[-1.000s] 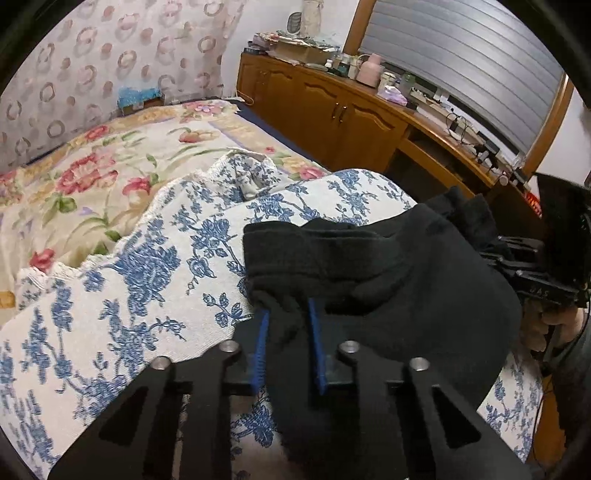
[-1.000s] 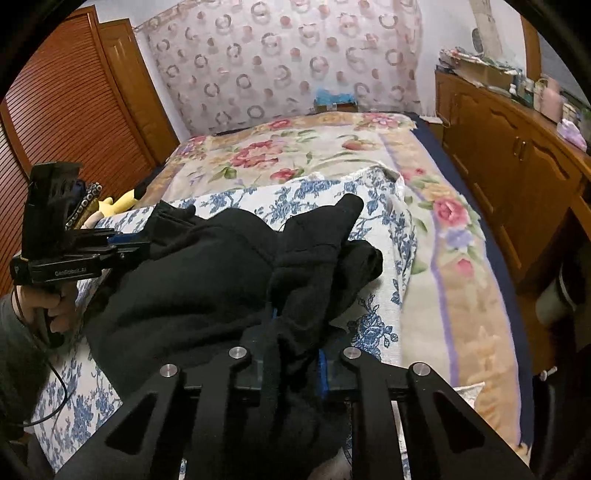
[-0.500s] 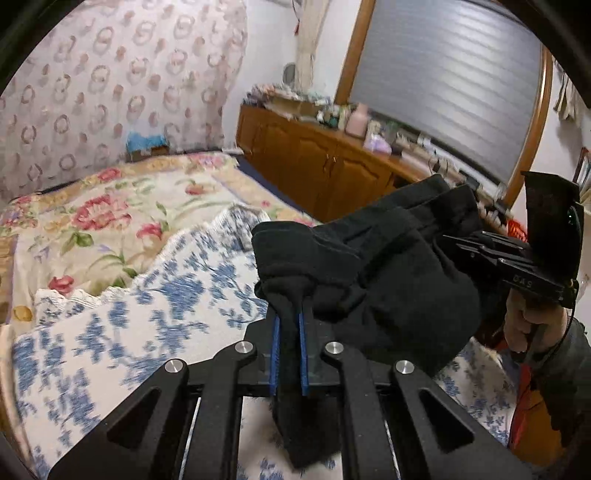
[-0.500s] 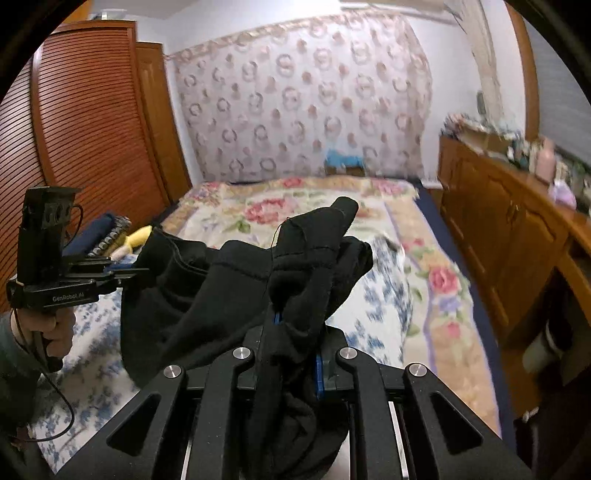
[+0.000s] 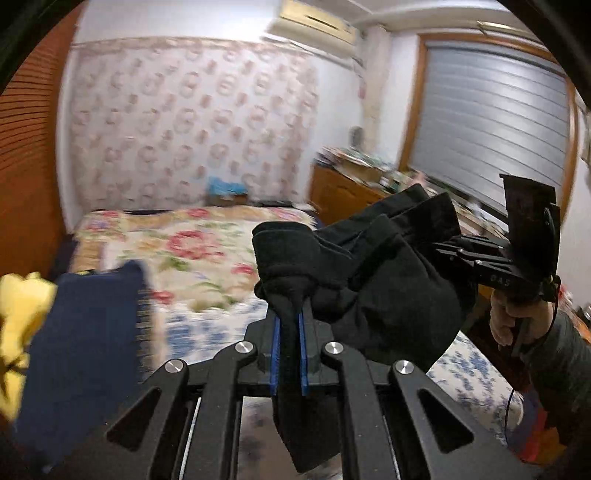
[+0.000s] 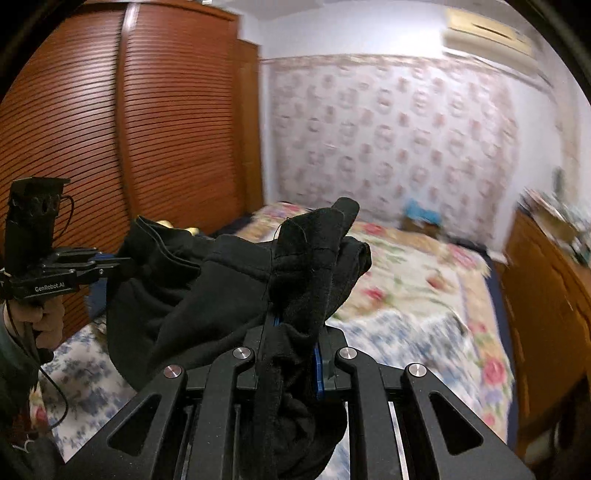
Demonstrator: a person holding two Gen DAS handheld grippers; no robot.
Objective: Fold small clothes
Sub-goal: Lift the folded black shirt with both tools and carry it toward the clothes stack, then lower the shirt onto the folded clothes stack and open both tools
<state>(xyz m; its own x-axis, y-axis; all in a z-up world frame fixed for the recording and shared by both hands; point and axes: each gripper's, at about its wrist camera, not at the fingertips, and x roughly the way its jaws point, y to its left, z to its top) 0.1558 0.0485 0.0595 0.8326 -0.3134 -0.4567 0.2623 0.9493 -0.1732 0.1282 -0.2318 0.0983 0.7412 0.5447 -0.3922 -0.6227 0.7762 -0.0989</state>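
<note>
Holding a black garment up in the air above the bed, you are pinching it at both ends. Your left gripper is clamping one bunched edge between its blue-lined fingers, and your right gripper is gripping the other end, so the cloth is sagging between them over the blue floral blanket.

I see a bed with a floral cover and a blue-patterned blanket over its near end. Behind it hangs a ring-patterned curtain. A slatted wooden wardrobe stands to one side, a cluttered wooden cabinet under a shuttered window opposite. An air conditioner sits high up.
</note>
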